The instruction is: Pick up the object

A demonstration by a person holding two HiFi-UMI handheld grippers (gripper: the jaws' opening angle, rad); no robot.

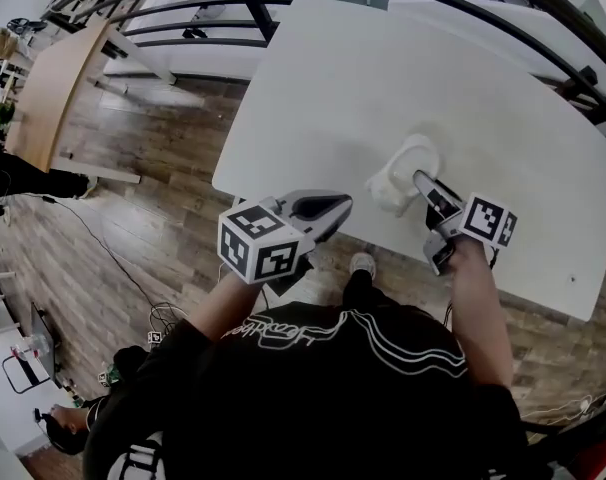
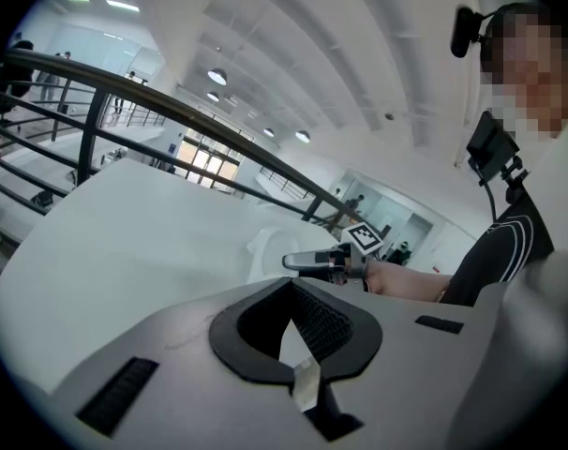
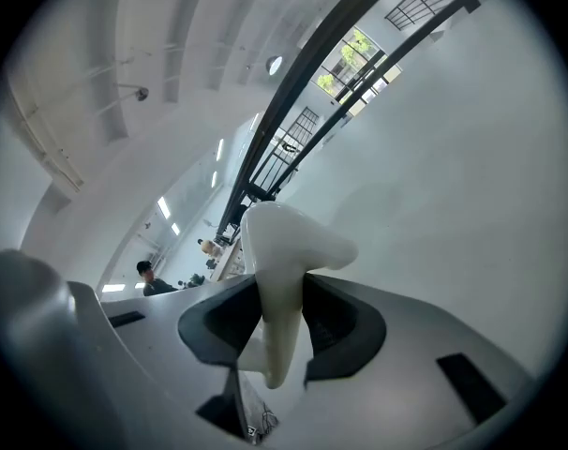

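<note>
A white, smooth, curved object (image 1: 405, 168) lies on the white table (image 1: 383, 78) near its front edge. My right gripper (image 1: 420, 180) reaches over that edge and is shut on it. In the right gripper view the white object (image 3: 284, 242) stands between the dark pads, touching both, with the right gripper (image 3: 282, 307) round its narrow part. My left gripper (image 1: 341, 206) hangs just off the table's front left edge, shut and empty. The left gripper view shows the left gripper (image 2: 298, 331), and beyond it the white object (image 2: 265, 247) with the right gripper (image 2: 298, 262) on it.
A black railing (image 1: 283, 8) runs behind the table. A second white table (image 1: 483, 18) adjoins at the back right. A wooden table (image 1: 53, 78) stands far left on the wood floor (image 1: 153, 188). Cables (image 1: 93, 238) trail across the floor.
</note>
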